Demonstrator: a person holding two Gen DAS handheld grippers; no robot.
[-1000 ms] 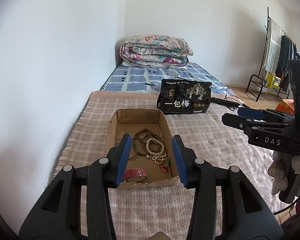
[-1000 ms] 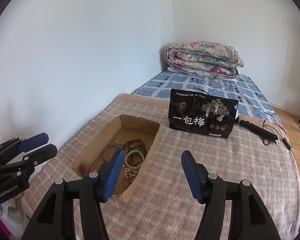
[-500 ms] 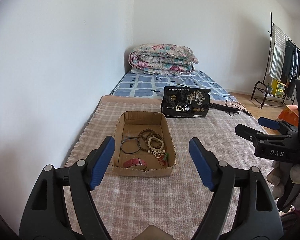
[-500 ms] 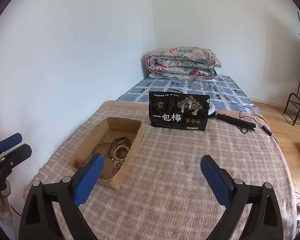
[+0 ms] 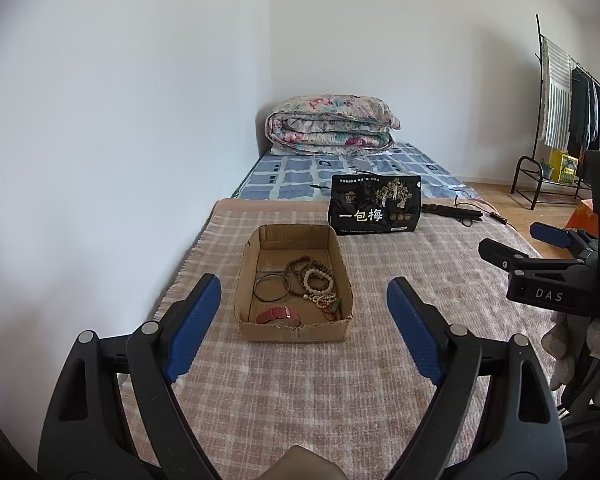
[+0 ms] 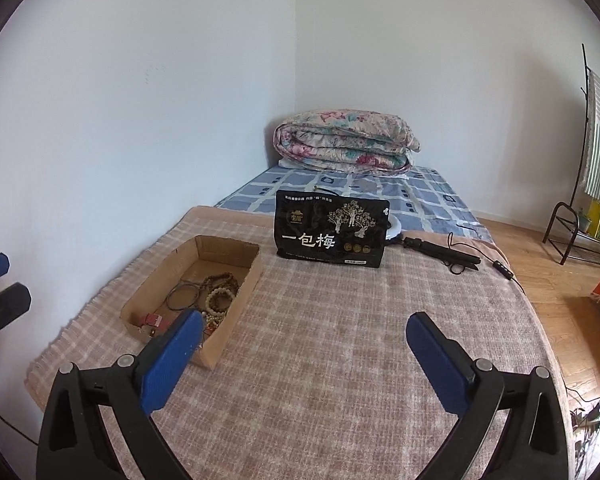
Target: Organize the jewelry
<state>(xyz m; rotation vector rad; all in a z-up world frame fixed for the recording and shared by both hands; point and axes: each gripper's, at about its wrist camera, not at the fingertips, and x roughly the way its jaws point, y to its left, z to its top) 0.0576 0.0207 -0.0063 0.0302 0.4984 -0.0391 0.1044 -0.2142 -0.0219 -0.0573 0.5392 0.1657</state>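
Observation:
A shallow cardboard box (image 5: 296,326) lies on the plaid blanket, also in the right wrist view (image 6: 236,300). It holds brown bead bracelets (image 5: 302,266), pale bead bracelets (image 5: 318,280), a dark thin bangle (image 5: 271,287) and a red watch strap (image 5: 278,314). My left gripper (image 5: 304,320) is open and empty, held back in front of the box's near wall. My right gripper (image 6: 304,352) is open and empty, right of the box over bare blanket. The right gripper also shows at the left wrist view's right edge (image 5: 540,256).
A black snack bag (image 5: 374,210) stands behind the box. A black cable and handle (image 6: 452,256) lie right of it. A folded floral quilt (image 5: 332,126) sits at the bed's far end. White walls run along the left. A clothes rack (image 5: 560,120) stands at right.
Both grippers have opened wide and pulled back from the box, which now looks smaller and farther. The jewelry in the box has not moved.

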